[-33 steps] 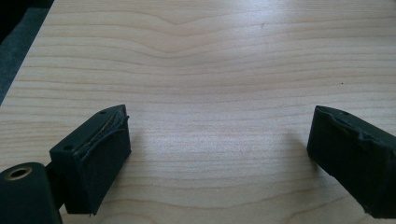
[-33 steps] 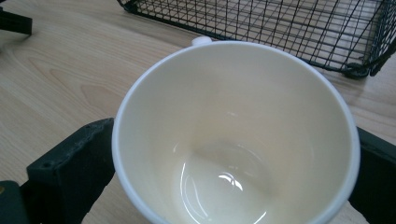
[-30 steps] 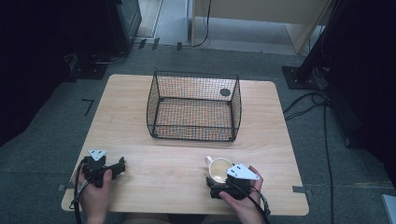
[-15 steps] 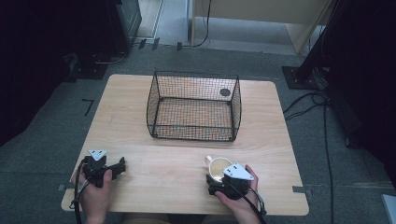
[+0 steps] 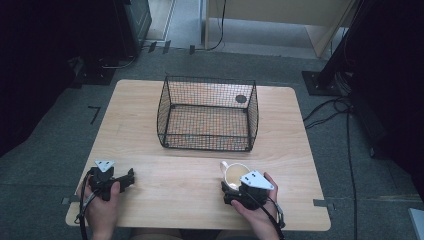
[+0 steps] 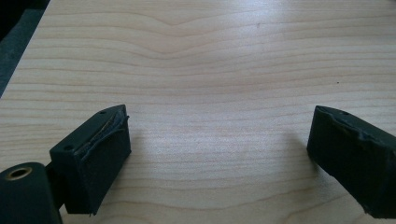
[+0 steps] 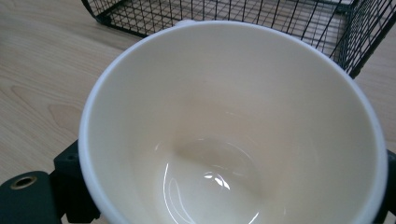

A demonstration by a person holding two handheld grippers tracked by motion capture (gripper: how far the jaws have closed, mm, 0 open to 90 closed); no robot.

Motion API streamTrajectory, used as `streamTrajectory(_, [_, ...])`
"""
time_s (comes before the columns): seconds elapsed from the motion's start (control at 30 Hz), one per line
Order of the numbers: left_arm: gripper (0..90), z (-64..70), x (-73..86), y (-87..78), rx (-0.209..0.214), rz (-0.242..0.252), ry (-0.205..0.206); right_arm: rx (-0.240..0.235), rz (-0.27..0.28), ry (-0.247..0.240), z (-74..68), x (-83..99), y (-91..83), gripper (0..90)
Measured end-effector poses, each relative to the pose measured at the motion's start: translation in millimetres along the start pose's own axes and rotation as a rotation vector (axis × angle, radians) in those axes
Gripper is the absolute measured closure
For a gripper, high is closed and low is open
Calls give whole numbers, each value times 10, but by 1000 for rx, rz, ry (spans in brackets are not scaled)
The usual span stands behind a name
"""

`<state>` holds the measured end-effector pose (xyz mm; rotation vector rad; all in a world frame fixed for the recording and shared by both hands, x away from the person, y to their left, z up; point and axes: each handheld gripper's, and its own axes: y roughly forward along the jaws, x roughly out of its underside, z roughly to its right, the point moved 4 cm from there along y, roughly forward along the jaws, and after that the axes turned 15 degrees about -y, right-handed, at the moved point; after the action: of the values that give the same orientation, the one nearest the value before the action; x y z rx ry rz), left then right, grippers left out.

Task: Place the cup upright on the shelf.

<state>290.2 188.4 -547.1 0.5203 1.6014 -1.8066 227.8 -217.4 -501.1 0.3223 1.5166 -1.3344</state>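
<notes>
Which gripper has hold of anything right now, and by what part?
The right gripper straddles the cream cup, one jaw at each outer side of its body; firm contact cannot be told. The left gripper is open over bare table.

Each black tool (image 5: 131,177) has blocky padded jaws, a brass-ringed screw hole, a grey three-cornered plate, a black trailing cable.
</notes>
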Motion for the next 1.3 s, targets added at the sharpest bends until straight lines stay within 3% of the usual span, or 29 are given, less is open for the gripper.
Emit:
streamTrajectory(0.17, [64,0,0,0,0,0,0,26,49,-6,24,-89,-31,85])
streamTrajectory(0.4, [64,0,0,0,0,0,0,40,105,-52,24,-189,-51,85])
streamTrajectory(0.73, [64,0,0,0,0,0,0,28,188,-84,16,-379,-80,86])
streamTrajectory(0.83, [64,0,0,0,0,0,0,45,198,-89,17,-447,-70,85])
streamTrajectory(1.3, [64,2,1,0,0,0,-3,26,272,-116,23,-736,-36,86])
